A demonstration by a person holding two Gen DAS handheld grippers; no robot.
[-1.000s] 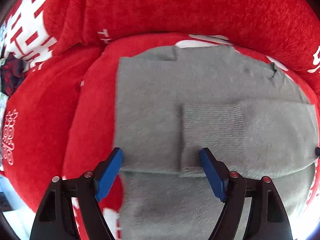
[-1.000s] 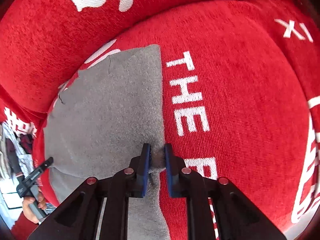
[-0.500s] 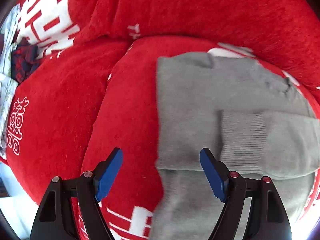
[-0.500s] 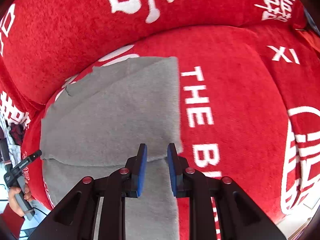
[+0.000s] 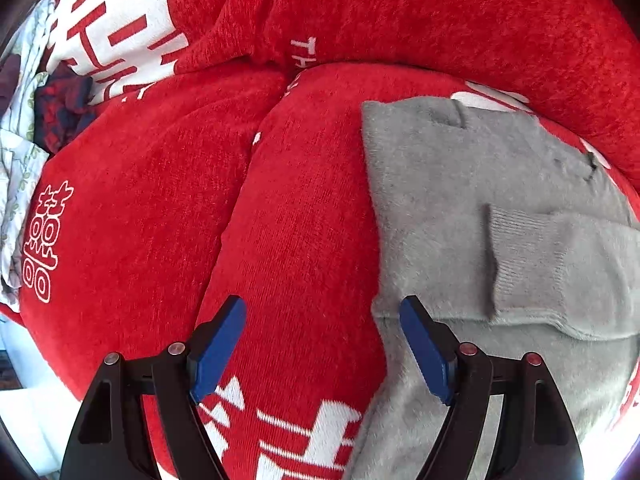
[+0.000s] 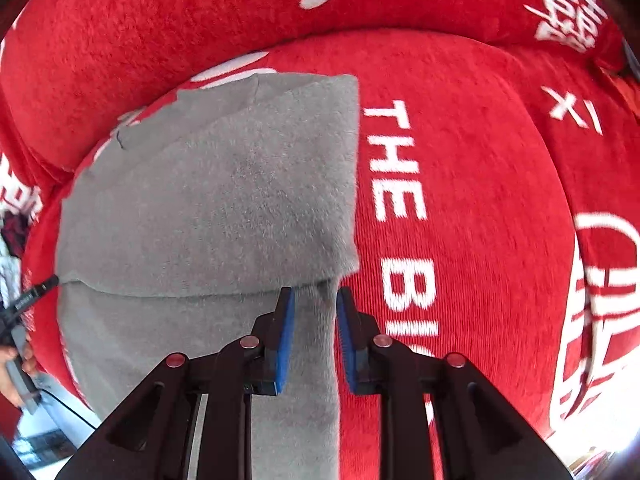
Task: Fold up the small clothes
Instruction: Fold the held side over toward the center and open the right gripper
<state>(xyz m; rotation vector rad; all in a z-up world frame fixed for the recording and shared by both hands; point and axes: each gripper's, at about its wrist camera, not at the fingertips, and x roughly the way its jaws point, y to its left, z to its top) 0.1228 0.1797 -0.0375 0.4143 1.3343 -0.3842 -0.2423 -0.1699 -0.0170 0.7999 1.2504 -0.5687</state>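
Observation:
A grey fleece garment (image 5: pixel 452 208) lies partly folded on a red sofa cushion (image 5: pixel 304 216), with a ribbed sleeve cuff (image 5: pixel 524 256) laid across it. My left gripper (image 5: pixel 322 344) is wide open and empty, at the garment's left edge; its right finger is over the grey cloth. In the right wrist view the same garment (image 6: pixel 224 208) lies with its folded upper part ending just ahead of my right gripper (image 6: pixel 315 320). That gripper is open a little, holds nothing, and hovers over the garment's right edge.
The red sofa cover carries white lettering (image 6: pixel 396 176) to the right of the garment. The red backrest (image 5: pixel 440 12) rises behind. A pile of other clothes (image 5: pixel 44 116) lies at the far left. A hand with the other gripper's handle (image 6: pixel 16 344) shows at the left edge.
My right gripper has let go of the garment's edge and drawn back. My left gripper has slid left, from over the folded cloth to its left edge.

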